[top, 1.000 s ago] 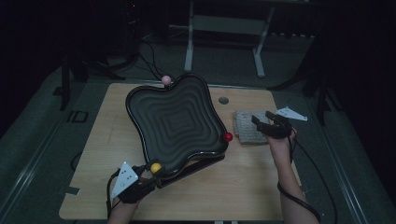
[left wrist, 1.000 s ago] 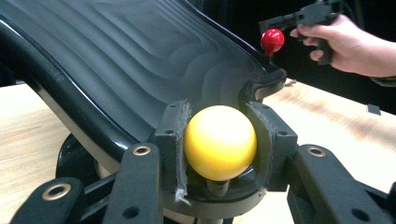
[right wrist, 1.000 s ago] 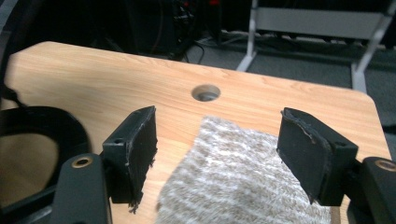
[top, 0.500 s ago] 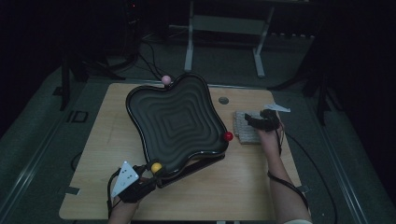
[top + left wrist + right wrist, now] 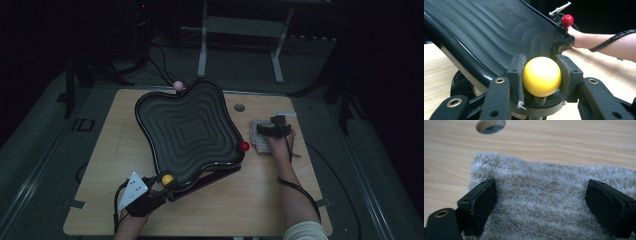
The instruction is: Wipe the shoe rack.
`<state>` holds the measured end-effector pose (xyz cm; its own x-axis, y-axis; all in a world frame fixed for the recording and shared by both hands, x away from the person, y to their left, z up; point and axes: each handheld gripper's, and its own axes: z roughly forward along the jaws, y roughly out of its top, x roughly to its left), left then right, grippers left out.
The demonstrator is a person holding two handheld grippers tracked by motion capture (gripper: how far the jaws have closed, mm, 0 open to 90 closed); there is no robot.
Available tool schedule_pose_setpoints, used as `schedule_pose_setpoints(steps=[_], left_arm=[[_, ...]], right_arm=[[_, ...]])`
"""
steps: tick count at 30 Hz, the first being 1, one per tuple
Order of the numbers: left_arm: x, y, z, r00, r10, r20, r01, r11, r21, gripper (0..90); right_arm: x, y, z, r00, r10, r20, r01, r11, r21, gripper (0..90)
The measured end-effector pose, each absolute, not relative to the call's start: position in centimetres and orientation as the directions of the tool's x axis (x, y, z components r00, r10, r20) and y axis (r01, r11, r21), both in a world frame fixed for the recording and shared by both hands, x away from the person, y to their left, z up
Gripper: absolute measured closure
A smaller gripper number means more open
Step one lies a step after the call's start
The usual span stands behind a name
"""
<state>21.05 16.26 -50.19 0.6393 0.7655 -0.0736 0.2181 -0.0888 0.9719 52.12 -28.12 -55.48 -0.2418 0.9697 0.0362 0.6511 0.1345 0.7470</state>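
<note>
A: Where is the yellow ball (image 5: 542,76) now?

B: At the near corner of the black wavy tray (image 5: 187,130), low on the table's left side; the left gripper (image 5: 541,82) has its pads pressed on both sides of it, a firm hold at a middling width; the ball sits on a short stem under the tray's rim.

A: And the tray itself?

B: Tilted, its near edge raised off a dark base, lying across the middle of the wooden table (image 5: 100,150); a red ball (image 5: 244,146) stands at its right corner and a pink ball (image 5: 177,85) at its far corner.

A: What about the other hand?

B: The right gripper (image 5: 541,202) hangs over a beige fluffy towel (image 5: 544,195) at the table's right side, just beside the red ball; its jaws have just been opening and stand wide, one on each side over the pile; whether the tips touch the cloth I cannot tell; nothing is pinched.

A: Anything past the towel?

B: A round hole (image 5: 490,125) in the tabletop, near the towel's far edge.
</note>
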Motion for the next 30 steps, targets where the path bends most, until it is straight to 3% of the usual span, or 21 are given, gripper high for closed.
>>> schedule_pose_setpoints(steps=[6, 12, 14, 15, 17, 20, 30], left_arm=[[21.1, 16.3, -50.2, 0.643, 0.763, -0.069, 0.217, -0.095, 0.971, 59.7], [21.1, 16.3, -50.1, 0.647, 0.759, -0.068, 0.218, -0.099, 0.971, 59.7], [21.1, 16.3, -50.1, 0.647, 0.759, -0.068, 0.218, -0.099, 0.971, 59.7], [21.1, 16.3, -50.1, 0.649, 0.758, -0.066, 0.217, -0.101, 0.971, 59.8], [21.2, 16.4, -50.1, 0.651, 0.756, -0.066, 0.221, -0.106, 0.969, 59.7], [21.2, 16.4, -50.0, 0.653, 0.754, -0.063, 0.222, -0.112, 0.969, 59.7], [21.3, 16.4, -49.9, 0.658, 0.751, -0.052, 0.223, -0.129, 0.966, 59.8]], right_arm=[[52.2, -27.9, -55.5, -0.246, 0.969, 0.016, 0.663, 0.156, 0.732, 11.2], [51.7, -27.8, -55.4, -0.244, 0.970, 0.015, 0.661, 0.155, 0.734, 24.0], [51.5, -27.8, -55.4, -0.244, 0.970, 0.020, 0.660, 0.151, 0.735, 24.0], [51.1, -28.1, -55.2, -0.259, 0.965, 0.034, 0.659, 0.150, 0.737, 40.5], [50.9, -28.4, -55.0, -0.273, 0.960, 0.056, 0.663, 0.145, 0.735, 55.3], [50.4, -29.0, -54.5, -0.282, 0.954, 0.102, 0.676, 0.123, 0.727, 65.9], [46.6, -28.9, -51.5, -0.351, 0.929, 0.117, 0.606, 0.131, 0.785, 69.8]])
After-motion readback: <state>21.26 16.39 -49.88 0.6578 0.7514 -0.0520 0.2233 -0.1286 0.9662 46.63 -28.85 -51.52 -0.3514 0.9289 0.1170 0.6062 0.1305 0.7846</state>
